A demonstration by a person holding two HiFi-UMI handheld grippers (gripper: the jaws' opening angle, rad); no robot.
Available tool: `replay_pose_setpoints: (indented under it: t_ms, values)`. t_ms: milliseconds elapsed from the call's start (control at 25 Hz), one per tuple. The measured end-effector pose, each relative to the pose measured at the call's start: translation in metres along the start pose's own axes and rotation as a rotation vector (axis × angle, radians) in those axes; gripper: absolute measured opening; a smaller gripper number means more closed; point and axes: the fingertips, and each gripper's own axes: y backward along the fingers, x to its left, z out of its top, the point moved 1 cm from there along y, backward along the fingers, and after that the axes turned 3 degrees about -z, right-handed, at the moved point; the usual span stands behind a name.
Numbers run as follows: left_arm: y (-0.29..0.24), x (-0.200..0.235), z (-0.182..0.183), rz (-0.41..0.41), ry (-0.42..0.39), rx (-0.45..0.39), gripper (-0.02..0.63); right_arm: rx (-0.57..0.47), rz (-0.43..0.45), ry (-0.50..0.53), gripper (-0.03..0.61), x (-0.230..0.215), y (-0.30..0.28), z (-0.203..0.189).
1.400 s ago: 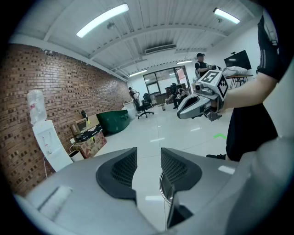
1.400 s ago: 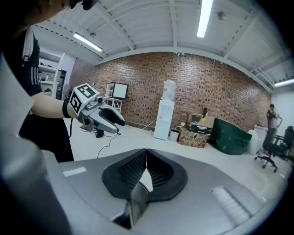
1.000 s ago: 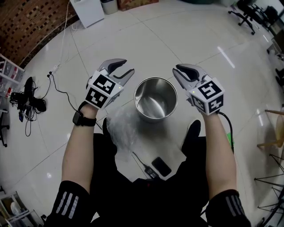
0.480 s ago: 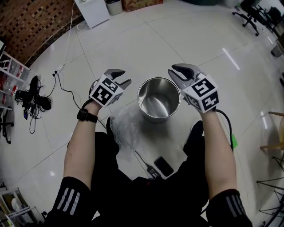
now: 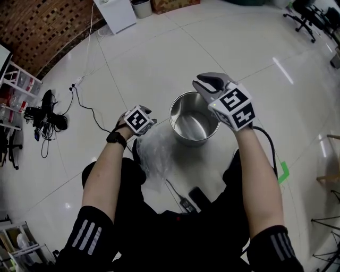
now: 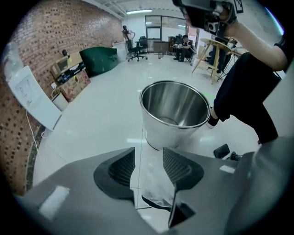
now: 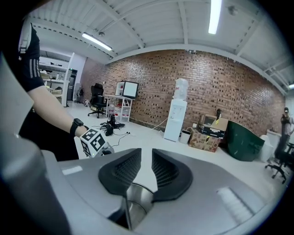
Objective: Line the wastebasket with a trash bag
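A shiny steel wastebasket point(image 5: 194, 119) stands upright and unlined on the white tile floor; it also fills the middle of the left gripper view point(image 6: 174, 114). A crumpled clear trash bag point(image 5: 156, 154) lies on the floor against its near left side. My left gripper point(image 5: 147, 121) points steeply down just over the bag. Its jaws point(image 6: 148, 153) are opening, and the bag point(image 6: 154, 181) shows in the gap with neither pad pressing on it. My right gripper point(image 5: 203, 81) hovers above the basket's far right rim, jaws a narrow gap apart point(image 7: 146, 153), nothing between them.
A phone with a cable point(image 5: 197, 197) lies by the person's feet. A power strip and wires point(image 5: 79, 85) trail at the left toward a cluttered shelf point(image 5: 16, 85). A white cabinet point(image 5: 118, 13) stands at the back. Green tape point(image 5: 283, 171) marks the floor at the right.
My left gripper has dropped from beside the basket's rim down to the bag and tipped steeply downward. My right gripper has drifted a little left over the basket's rim.
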Motion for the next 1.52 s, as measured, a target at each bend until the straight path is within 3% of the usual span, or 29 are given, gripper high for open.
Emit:
replay_pose_setpoints:
  t_ms: [80,200,320,520,720,840,1120,1520]
  values:
    - [-0.016,-0.010,-0.013,-0.062,0.032,0.021,0.186,0.006,0.017,0.006,0.081,0.006,-0.007,0.001]
    - [-0.039,-0.024,-0.044,-0.111,0.111,0.128,0.190,0.015,0.037,0.012,0.081,0.014,-0.015,0.001]
    - [-0.062,-0.029,-0.049,-0.100,0.082,0.132,0.190,0.010,0.050,0.012,0.081,0.018,-0.020,0.005]
    - [-0.098,-0.064,-0.095,-0.233,0.125,0.284,0.190,0.017,0.067,0.023,0.081,0.023,-0.028,0.007]
    - [-0.111,-0.060,-0.110,-0.209,0.125,0.300,0.157,0.025,0.067,0.036,0.081,0.023,-0.029,0.006]
    - [-0.111,-0.055,-0.109,-0.175,0.117,0.282,-0.003,0.025,0.060,0.034,0.081,0.020,-0.027,0.004]
    - [-0.086,-0.027,-0.073,-0.057,0.026,0.177,-0.006,0.032,0.050,0.027,0.081,0.016,-0.024,-0.003]
    - [0.007,0.006,-0.004,0.086,-0.035,0.062,-0.006,0.032,0.043,0.027,0.081,0.013,-0.012,-0.005]
